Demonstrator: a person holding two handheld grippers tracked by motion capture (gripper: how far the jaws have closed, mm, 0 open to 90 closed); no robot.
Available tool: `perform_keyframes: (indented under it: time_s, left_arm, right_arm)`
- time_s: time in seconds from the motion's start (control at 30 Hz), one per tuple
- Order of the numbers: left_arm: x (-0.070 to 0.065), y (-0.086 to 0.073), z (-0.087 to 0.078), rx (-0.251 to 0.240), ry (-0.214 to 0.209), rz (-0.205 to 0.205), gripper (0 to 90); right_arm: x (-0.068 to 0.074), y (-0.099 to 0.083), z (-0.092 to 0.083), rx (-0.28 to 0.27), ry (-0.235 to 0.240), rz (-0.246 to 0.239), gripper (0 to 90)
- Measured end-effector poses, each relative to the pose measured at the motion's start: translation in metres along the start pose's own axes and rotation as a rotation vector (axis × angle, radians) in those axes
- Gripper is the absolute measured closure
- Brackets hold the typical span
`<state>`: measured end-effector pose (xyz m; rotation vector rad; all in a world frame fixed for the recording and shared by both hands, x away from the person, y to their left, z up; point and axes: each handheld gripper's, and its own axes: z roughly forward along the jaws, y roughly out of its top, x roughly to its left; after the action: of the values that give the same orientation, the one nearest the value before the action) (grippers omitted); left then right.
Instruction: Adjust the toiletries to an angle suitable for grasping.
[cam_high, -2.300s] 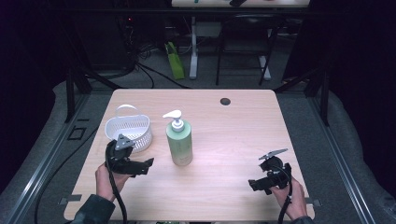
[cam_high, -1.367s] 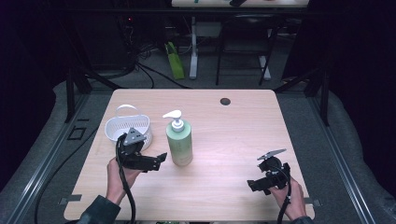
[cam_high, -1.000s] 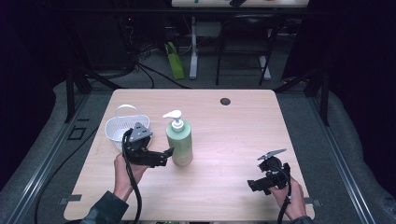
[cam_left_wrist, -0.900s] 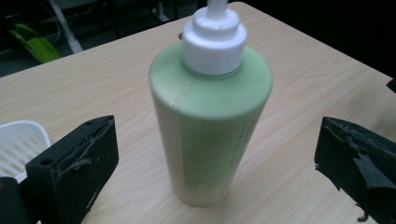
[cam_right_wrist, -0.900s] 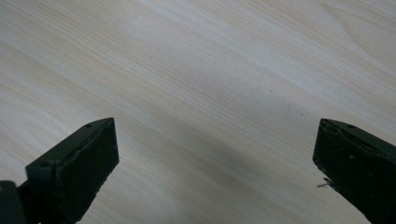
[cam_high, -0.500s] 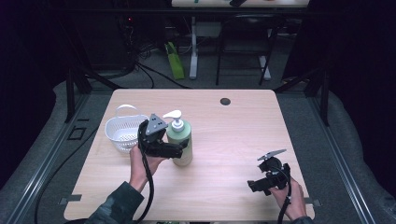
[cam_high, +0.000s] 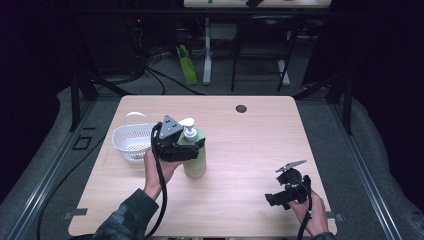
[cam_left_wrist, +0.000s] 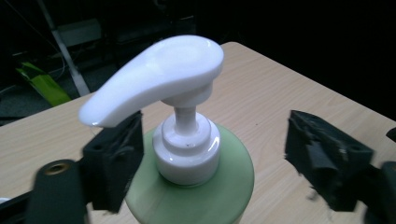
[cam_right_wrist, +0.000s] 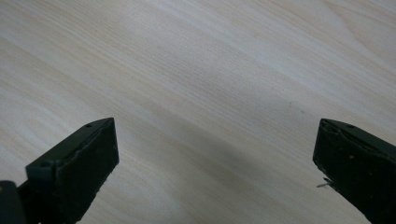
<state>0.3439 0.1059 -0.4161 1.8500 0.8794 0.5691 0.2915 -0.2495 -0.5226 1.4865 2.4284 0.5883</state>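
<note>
We can read no lettering, brand, number or sign anywhere. The green soap bottle (cam_high: 194, 159) and its white pump (cam_left_wrist: 161, 77) look blank from what we see of them, and the white basket (cam_high: 129, 144) and the table (cam_high: 250, 145) carry no marks. If the bottle has a label, it may face away from us.

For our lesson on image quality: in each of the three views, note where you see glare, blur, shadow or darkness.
High view: table lit, surroundings nearly black. Left gripper view: glare on the white pump head, near jaws soft and blurred, background dark. Right gripper view: a soft shadow band crosses the wood grain, jaws dark with little detail.
</note>
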Motion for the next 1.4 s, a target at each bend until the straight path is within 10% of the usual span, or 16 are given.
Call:
perform_keyframes:
  time_s: [0.63,1.4]
  left_arm:
    - [0.010,0.001,-0.002,-0.090,0.027,-0.053,65.0]
    - [0.023,-0.007,-0.015,-0.105,-0.013,-0.005,69.2]
  right_arm:
    - [0.001,0.000,0.001,0.008,-0.003,-0.009,0.0]
    - [0.001,0.000,0.001,0.008,-0.006,-0.012,0.0]
